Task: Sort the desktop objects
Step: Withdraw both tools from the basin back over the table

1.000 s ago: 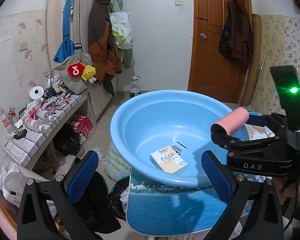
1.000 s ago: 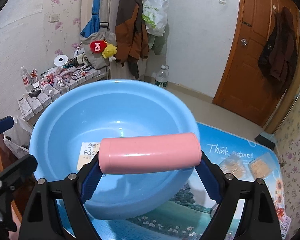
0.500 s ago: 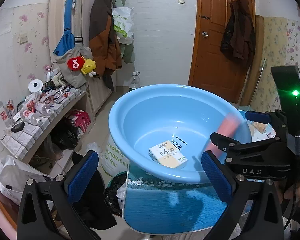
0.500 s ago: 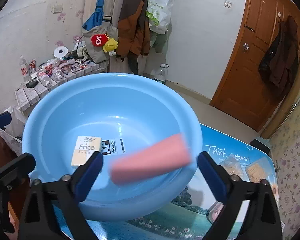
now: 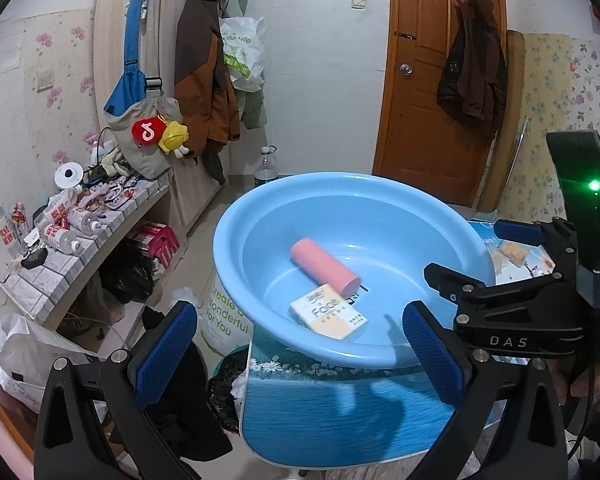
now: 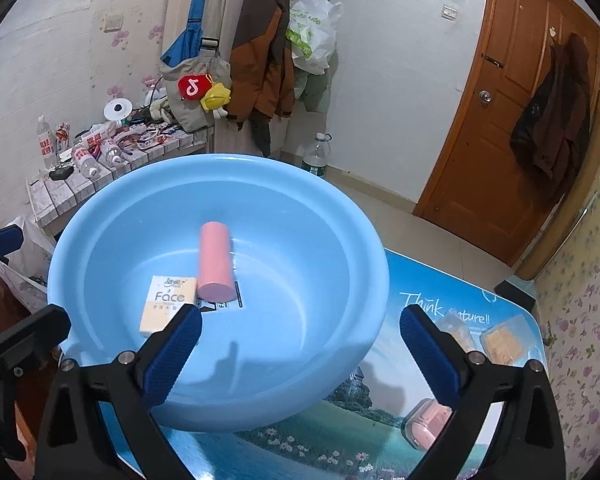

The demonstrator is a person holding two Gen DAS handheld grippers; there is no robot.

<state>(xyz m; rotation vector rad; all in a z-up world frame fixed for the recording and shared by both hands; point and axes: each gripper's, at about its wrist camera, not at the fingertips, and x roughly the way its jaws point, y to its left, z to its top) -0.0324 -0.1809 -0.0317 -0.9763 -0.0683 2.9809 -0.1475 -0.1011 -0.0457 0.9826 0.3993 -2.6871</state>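
Two things already lie in the blue plastic basin [image 6: 100, 216] that fills the centre of the right wrist view: a pink cylinder [image 6: 216, 266] lying on its side on the basin floor, and a small tissue pack printed "Face" [image 6: 166, 306] just beside it at lower left, the cylinder's near end touching or slightly overlapping the pack's corner; which, I cannot tell. The right gripper [image 6: 300, 344] hovers over the near rim with its jaws spread wide and nothing between them. The left gripper [image 5: 300, 354], at the bottom of its own view, is likewise wide open and empty, short of the basin. Sorting looks partly done. At the right and lower right of the right wrist view, still out on the landscape-printed tabletop [image 6: 340, 432], are two wrapped snack packets [image 6: 500, 344] and a pink clear-lidded case [image 6: 430, 424], so at least these appear left to collect.
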